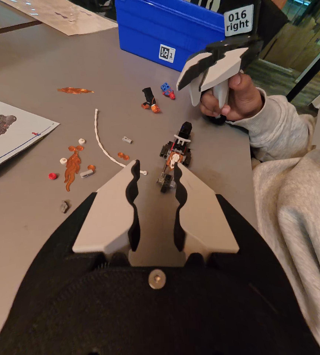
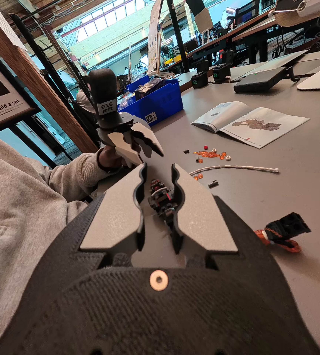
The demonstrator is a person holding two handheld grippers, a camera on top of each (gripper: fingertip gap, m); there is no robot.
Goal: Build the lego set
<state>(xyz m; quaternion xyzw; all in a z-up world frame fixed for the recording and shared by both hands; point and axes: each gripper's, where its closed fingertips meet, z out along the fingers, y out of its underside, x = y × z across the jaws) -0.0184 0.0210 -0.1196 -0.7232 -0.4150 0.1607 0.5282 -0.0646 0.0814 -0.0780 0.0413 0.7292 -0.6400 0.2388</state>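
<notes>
1. Grey table [image 1: 30, 67] held the whole set, and your left gripper [image 1: 156, 167] hung above it with its jaws apart and nothing between them.
2. You had the partly built motorcycle [image 1: 176, 155] lying on the table just beyond the left gripper's tips, close to the table's right edge, with its skull-printed plate facing up.
3. Your right gripper [image 2: 159, 167] hovered over that motorcycle [image 2: 162, 199] with both jaws spread wide, so the model showed in the gap; I could not tell whether the pads touched it.
4. In the left wrist view your right gripper [image 1: 195, 96] pointed down at the table, far right of the model, with your hand [image 1: 237, 98] wrapped around its trigger.
5. You had left loose pieces to the left: a white curved chain [image 1: 101, 142], an orange flame piece [image 1: 71, 167], a red round stud [image 1: 52, 176] and several small grey and orange bits.
6. A black minifigure with orange flames [image 1: 150, 100] lay farther off, just beside a small blue and red piece [image 1: 167, 90].
7. The open instruction booklet [image 1: 11, 134] sat at the far left, and a blue bin [image 1: 164, 30] stood at the far side.
</notes>
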